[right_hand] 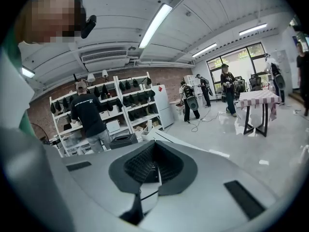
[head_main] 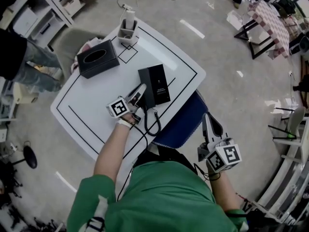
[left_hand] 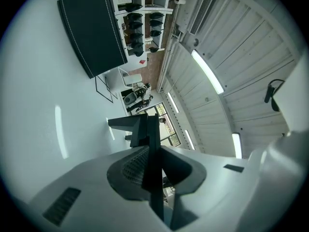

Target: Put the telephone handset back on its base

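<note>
The black telephone base (head_main: pixel 157 81) lies flat in the middle of the white table (head_main: pixel 87 110). Its coiled cord (head_main: pixel 153 122) loops off the near edge. My left gripper (head_main: pixel 140 92) lies along the base's left side. In the left gripper view its jaws (left_hand: pixel 152 129) are closed on a thin dark piece, the handset (left_hand: pixel 130 125), which sticks out past the tips just over the tabletop. How the handset sits on the base is hidden by the gripper. My right gripper (head_main: pixel 206 122) hangs off the table to the right, over the floor. It is shut (right_hand: pixel 154 166) and holds nothing.
A black tissue box (head_main: pixel 98 58) (left_hand: pixel 91 28) stands at the table's far left. At the far corner is a white holder (head_main: pixel 128 29). A blue chair (head_main: pixel 182 122) is tucked under the near right edge. A person (head_main: pixel 29 62) stands beside the table's left, by shelves.
</note>
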Motion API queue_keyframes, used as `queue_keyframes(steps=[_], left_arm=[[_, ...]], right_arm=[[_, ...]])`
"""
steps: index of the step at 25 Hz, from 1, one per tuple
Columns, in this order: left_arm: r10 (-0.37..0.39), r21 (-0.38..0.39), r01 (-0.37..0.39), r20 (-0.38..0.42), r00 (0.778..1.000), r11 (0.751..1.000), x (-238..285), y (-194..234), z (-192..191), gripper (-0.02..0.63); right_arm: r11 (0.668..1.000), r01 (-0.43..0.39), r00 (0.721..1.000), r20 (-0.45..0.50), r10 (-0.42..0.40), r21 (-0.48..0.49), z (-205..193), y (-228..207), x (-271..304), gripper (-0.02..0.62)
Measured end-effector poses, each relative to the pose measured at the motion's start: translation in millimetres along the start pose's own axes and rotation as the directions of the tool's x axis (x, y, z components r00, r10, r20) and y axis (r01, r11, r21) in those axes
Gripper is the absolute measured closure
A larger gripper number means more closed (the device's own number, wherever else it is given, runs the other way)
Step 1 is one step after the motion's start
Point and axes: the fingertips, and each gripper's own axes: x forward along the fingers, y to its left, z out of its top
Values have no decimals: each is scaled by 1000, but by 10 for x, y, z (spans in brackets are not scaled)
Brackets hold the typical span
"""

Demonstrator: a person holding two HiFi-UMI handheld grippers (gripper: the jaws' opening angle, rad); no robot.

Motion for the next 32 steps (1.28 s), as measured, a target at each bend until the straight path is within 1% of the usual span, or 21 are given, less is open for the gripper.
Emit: queue_keyframes(steps=[2,3,5,7,9,11,16,19,20,22,25,27,29,32], left_arm=[[22,-3,-22,-3,1000,1000,2,-1,-39,520],[31,15,-31,-5,1000,999,12,-19,-43,520],[62,83,-60,-19,998,995,46,-59,-17,520],[124,157,-115,-49,991,981,81,-74,12,511],[178,206,-158,-85,980,966,87,-68,2,506],[207,223,-178,-109,972,958,78,-56,-18,503],[235,229,-201,-132,963,952,73,-54,-13,500],[268,263,-224,-145,952,938,56,-39,-30,495],[284,274,-237,-148,947,932,38,-25,-36,488],[308,285,-256,-152,939,924,-6,-7,-30,440],[306,288,-256,-144,941,923,-81,-86,2,426],[299,304,-249,-132,945,920,-150,-209,37,426],[291,342,-237,-115,950,909,-228,-376,90,426],[260,415,-210,-67,963,885,-310,-709,253,426]], right_arm=[[1000,0,1000,-4,0,11,-15,16,-34,572],[1000,0,1000,-6,0,14,-23,23,-51,572],[1000,3,1000,-7,-3,15,-26,32,-63,572],[1000,3,1000,-3,-3,17,-18,37,-52,572],[1000,0,1000,1,-1,22,-22,46,-58,572],[1000,-7,1000,7,6,26,-24,66,-70,572],[1000,-12,1000,18,11,27,18,116,-90,572],[1000,-7,1000,31,7,28,34,104,-142,572],[1000,-4,999,34,3,28,39,95,-162,572],[1000,4,999,43,-5,28,60,81,-191,572],[1000,13,998,56,-14,25,104,68,-240,572],[999,21,998,63,-23,25,138,70,-279,572],[999,25,997,75,-26,23,169,75,-313,572],[1000,22,994,107,-22,2,266,67,-306,572]])
